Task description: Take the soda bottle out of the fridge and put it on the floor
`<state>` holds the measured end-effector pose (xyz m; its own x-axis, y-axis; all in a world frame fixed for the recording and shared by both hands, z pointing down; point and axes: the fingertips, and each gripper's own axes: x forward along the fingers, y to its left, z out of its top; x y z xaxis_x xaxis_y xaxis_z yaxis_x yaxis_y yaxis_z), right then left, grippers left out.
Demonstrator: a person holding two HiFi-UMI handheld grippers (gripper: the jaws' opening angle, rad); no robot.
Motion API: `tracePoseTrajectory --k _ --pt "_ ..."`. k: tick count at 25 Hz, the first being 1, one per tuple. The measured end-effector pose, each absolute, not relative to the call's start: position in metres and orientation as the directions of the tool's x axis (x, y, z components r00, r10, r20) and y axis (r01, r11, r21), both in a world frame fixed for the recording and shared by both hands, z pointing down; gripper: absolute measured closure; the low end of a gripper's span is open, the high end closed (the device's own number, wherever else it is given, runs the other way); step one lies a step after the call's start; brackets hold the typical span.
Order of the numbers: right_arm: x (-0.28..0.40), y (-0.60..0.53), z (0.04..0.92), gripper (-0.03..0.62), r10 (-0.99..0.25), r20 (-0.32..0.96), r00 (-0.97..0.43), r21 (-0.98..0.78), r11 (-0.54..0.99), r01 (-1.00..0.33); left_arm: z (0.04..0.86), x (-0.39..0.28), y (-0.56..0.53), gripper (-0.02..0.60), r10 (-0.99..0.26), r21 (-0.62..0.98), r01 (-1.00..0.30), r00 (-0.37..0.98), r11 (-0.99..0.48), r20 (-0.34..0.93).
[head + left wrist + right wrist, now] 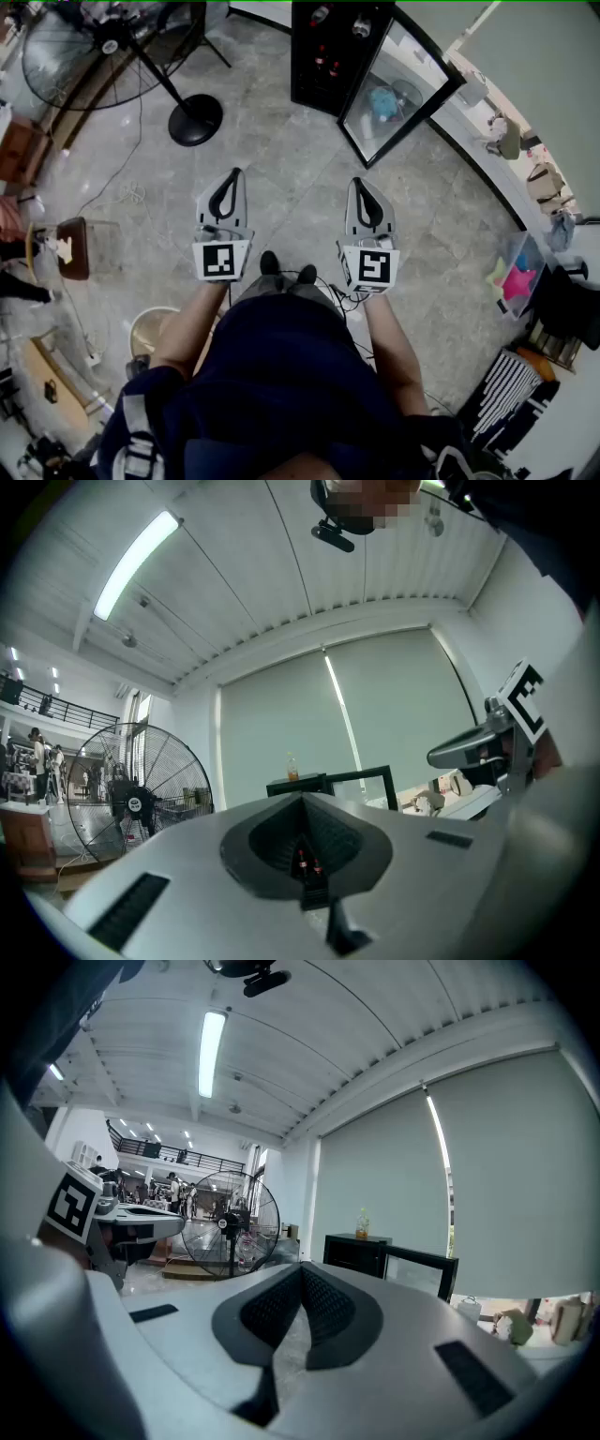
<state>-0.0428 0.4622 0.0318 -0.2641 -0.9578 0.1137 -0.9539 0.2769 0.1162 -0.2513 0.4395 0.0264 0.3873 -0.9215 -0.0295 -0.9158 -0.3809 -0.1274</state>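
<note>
The black fridge (328, 56) stands on the floor ahead of me with its glass door (398, 84) swung open to the right. Dark soda bottles with red labels (323, 66) stand on a shelf inside. In the left gripper view two red-capped bottles (307, 862) show through the slit low between the jaws. My left gripper (236, 172) and right gripper (357, 182) are held side by side, well short of the fridge, both shut and empty. A bottle of orange drink (292, 767) stands on the fridge top (314, 785).
A large pedestal fan (112, 37) with a round base (195, 120) stands at the far left, a cable trailing over the floor. A low counter (487, 150) with small items runs along the right. Boxes and toys (516, 281) sit at the right.
</note>
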Motion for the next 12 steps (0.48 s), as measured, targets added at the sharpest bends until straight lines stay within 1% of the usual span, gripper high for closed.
tracePoseTrajectory --k 8,12 --pt "-0.0415 0.4593 0.0335 0.577 -0.957 0.114 -0.266 0.115 0.279 -0.953 0.0292 -0.248 0.4365 0.558 -0.917 -0.135 -0.911 0.397 -0.39 -0.027" --pt "-0.0451 0.4582 0.0284 0.576 -0.956 0.09 -0.277 0.134 0.288 -0.948 0.0301 -0.2458 0.4355 0.558 -0.916 -0.139 -0.909 0.4 -0.393 -0.027"
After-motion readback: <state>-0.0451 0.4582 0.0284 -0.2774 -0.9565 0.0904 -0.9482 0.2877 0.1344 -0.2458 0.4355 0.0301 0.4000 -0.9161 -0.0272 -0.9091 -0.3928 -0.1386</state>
